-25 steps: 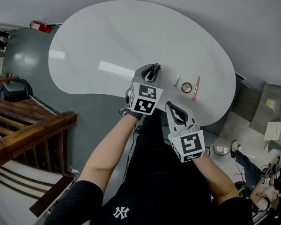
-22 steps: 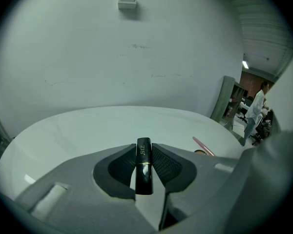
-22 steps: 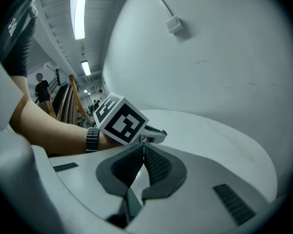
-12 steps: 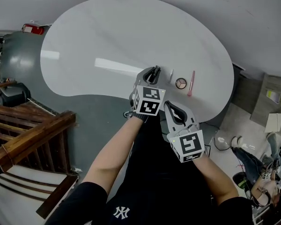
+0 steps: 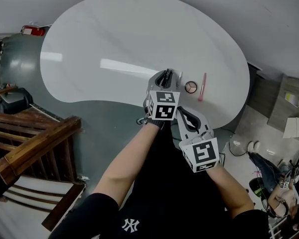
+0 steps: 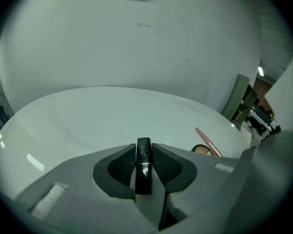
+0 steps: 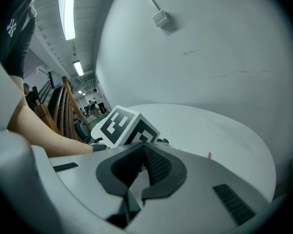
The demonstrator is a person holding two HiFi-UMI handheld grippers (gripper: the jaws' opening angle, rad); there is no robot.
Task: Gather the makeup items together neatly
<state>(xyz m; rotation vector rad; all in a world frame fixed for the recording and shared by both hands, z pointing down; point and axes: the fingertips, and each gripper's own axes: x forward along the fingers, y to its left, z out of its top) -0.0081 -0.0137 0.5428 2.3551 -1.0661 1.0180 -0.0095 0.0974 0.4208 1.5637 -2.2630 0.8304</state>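
Observation:
My left gripper (image 5: 164, 76) is shut on a black lipstick tube (image 6: 143, 165), which stands upright between the pads (image 6: 162, 161). It hangs low over the white table (image 5: 114, 44), close to the near edge. Just right of it lie a slim white stick (image 5: 180, 77), a small round compact (image 5: 191, 87) and a pink pencil (image 5: 202, 87) in a loose row. From the left gripper view I see the compact (image 6: 201, 149) and the pink pencil (image 6: 208, 141) ahead to the right. My right gripper (image 5: 188, 117) stays behind, off the table's near edge, jaws together and empty (image 7: 142, 150).
The table's curved near edge (image 5: 139, 103) runs right under both grippers. A wooden stair rail (image 5: 35, 143) stands at the left, over grey floor (image 5: 20, 63). A red object (image 5: 32, 30) lies beyond the table's left end. Grey boxes (image 5: 289, 113) sit on the right.
My left gripper has come down and to the right with the lipstick, and now sits closer to the white stick. The right gripper has hardly shifted.

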